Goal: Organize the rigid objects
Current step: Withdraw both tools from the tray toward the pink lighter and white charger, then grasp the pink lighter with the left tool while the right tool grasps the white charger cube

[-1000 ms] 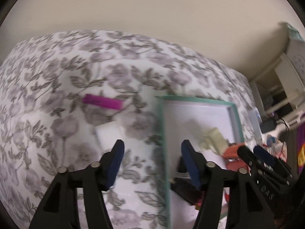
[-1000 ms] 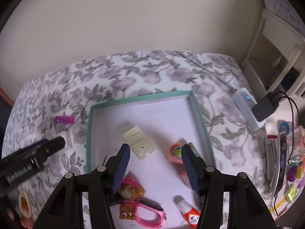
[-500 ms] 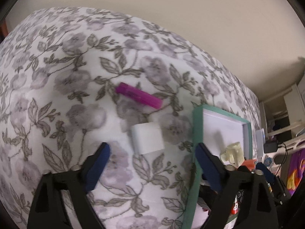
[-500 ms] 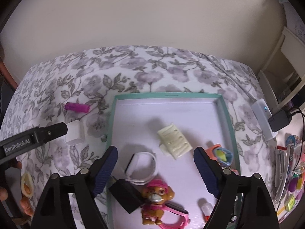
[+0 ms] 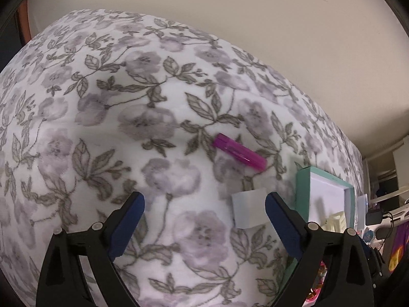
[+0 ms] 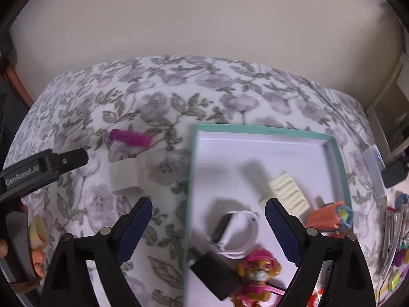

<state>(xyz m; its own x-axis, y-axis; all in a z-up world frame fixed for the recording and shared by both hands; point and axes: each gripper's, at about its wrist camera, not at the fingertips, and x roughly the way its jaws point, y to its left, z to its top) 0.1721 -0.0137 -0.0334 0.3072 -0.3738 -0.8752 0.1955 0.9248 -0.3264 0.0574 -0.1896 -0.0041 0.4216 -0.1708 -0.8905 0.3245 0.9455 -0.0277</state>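
A floral blanket (image 5: 107,117) fills most of both views, under a plain cream wall. In the right wrist view a teal-rimmed tray (image 6: 268,130) sits right of centre, holding a white smartwatch (image 6: 237,227), a cream ridged piece (image 6: 287,192), a black block (image 6: 217,271) and a pink-hatted dog toy (image 6: 258,273). Left of the tray, on the blanket, lie a white charger cube (image 6: 125,176) and a magenta tube (image 6: 130,138). The right gripper (image 6: 209,225) has just spread wide over the tray's left rim, gripping nothing. The left gripper (image 5: 204,220) stands spread wide too, empty, the cube just inside its right finger.
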